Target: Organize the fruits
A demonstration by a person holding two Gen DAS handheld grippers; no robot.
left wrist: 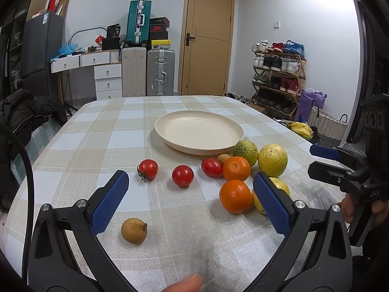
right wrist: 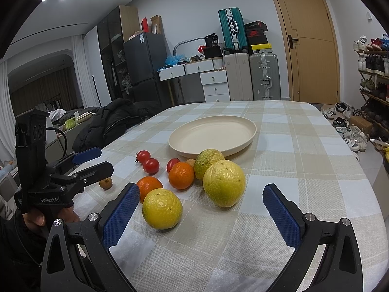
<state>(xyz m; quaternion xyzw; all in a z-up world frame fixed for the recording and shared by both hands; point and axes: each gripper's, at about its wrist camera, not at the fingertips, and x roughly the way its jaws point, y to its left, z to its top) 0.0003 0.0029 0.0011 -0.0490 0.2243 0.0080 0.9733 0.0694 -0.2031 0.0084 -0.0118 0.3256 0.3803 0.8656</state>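
Note:
A cream plate [left wrist: 199, 131] [right wrist: 211, 136] sits empty mid-table. In front of it lie three red tomatoes [left wrist: 182, 175] [right wrist: 151, 166], two oranges [left wrist: 235, 196] [right wrist: 181, 175], a green-yellow citrus [left wrist: 245, 152] [right wrist: 209, 161], two yellow fruits [left wrist: 272, 160] [right wrist: 224, 183] [right wrist: 162, 208], and small brown fruits [left wrist: 134, 230] [right wrist: 106, 183]. My left gripper [left wrist: 190, 199] is open and empty, above the cloth behind the tomatoes. My right gripper [right wrist: 201, 213] is open and empty, near the yellow fruits. Each gripper shows in the other view [left wrist: 325, 160] [right wrist: 93, 159].
The table has a checked cloth [left wrist: 97, 133]. A black jacket [right wrist: 114, 119] lies past the left edge. Suitcases [left wrist: 148, 73], drawers, a door and a shoe rack [left wrist: 277, 77] stand behind. Baskets [left wrist: 325, 126] sit on the floor at right.

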